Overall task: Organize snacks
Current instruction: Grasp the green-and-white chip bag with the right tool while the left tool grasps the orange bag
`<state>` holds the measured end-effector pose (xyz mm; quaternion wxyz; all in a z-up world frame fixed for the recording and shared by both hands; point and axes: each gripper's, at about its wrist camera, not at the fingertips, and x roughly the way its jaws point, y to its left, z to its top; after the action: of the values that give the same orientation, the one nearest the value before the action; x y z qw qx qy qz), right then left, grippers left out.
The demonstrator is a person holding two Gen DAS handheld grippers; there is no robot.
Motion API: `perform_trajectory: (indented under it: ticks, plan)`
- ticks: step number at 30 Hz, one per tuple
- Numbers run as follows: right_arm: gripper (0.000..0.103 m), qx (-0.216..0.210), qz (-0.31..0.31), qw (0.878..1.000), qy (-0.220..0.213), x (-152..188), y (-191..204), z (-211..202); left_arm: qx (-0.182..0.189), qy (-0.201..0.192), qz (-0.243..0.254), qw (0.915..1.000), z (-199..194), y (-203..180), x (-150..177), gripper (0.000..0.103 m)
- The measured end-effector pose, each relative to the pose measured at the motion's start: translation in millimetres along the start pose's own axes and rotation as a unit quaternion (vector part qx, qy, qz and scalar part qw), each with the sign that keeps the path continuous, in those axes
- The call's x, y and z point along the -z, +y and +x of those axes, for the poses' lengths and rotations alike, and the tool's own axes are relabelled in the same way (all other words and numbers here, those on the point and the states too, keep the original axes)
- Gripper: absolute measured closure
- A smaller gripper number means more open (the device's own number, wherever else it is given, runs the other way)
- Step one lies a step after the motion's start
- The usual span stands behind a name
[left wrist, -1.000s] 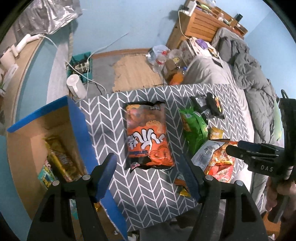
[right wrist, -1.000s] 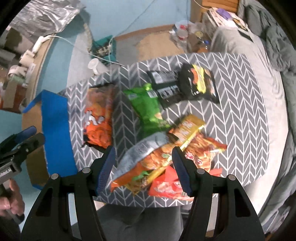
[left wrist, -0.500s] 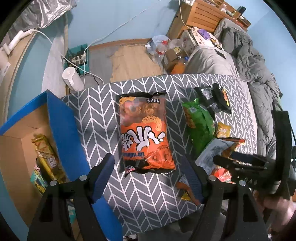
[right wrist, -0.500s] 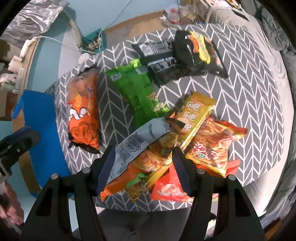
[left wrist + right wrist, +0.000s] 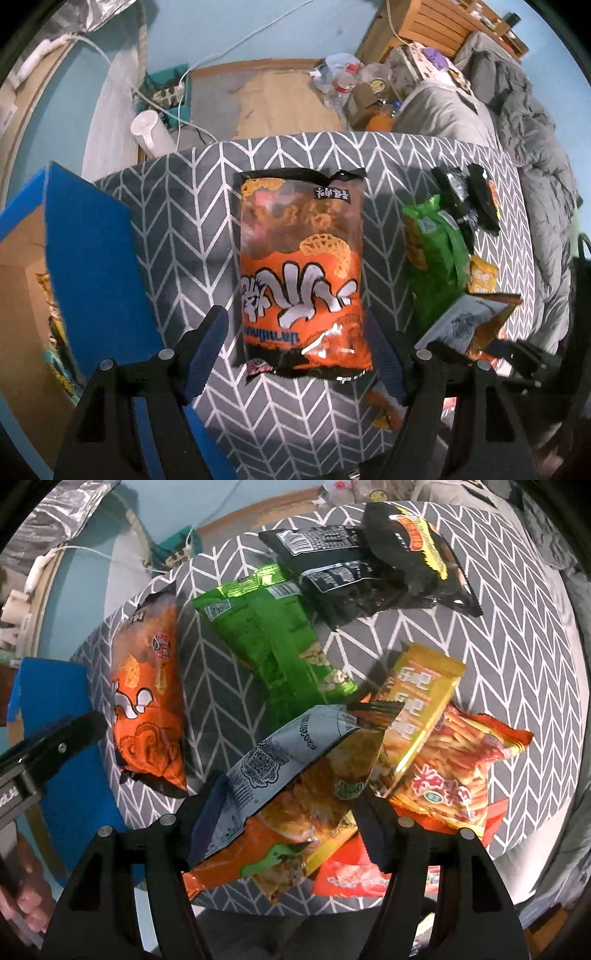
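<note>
The left gripper (image 5: 295,350) had its jaws released and spread wide, straddling the near end of the orange snack bag (image 5: 301,273) without visibly gripping it. The right gripper (image 5: 286,808) likewise stood with jaws apart, flanking the grey-backed chip bag (image 5: 288,771), which lay on top of the pile at the near edge of the counter (image 5: 517,635).

The orange snack bag lay flat and alone toward the counter's left side, just beside the blue flap of the cardboard box (image 5: 96,251) — the box stood at the counter's left edge and already held some packets. The green bag (image 5: 280,642) lay mid-counter, the black packets (image 5: 369,561) toward the far edge, and the yellow packet (image 5: 421,698) and red-orange fries bag (image 5: 454,771) overlapped at the near right.

Risks noted:
- The orange bag was wide, slick and air-filled; in my judgement a pinch across its full width could slip off or crush the contents.
- The grey-backed bag overlapped its neighbours, so closing on it could snag the yellow packet and drag the pile over the near edge.
- The upright blue flap stood in the likely path to the box — a carried bag could catch on it.
</note>
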<state>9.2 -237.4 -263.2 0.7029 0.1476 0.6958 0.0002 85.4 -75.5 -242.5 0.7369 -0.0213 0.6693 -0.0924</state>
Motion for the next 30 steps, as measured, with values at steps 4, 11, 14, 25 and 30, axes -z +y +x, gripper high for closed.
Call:
perform_trajectory:
  ticks: [4, 11, 14, 25, 30]
  plan:
    - [0.032, -0.002, 0.003, 1.000, 0.001, -2, 2, 3, 0.003, 0.018, -0.028, 0.9994, 15, 5, -6, 0.025]
    - [0.032, -0.023, 0.024, 0.999, 0.005, -8, 0, 15, -0.002, 0.025, -0.019, 0.9995, 27, -5, -11, 0.018]
    - [0.036, -0.032, 0.023, 0.999, 0.001, -9, 0, 17, -0.007, 0.036, -0.015, 0.9992, 36, -9, -12, 0.018]
    - [0.057, -0.060, 0.023, 0.998, -0.007, -6, -23, 9, -0.008, 0.033, 0.010, 0.9994, 49, -6, -9, 0.036]
    - [0.057, -0.066, 0.011, 0.998, -0.009, -4, -23, 6, -0.005, 0.016, 0.025, 0.9995, 37, -4, 1, 0.052]
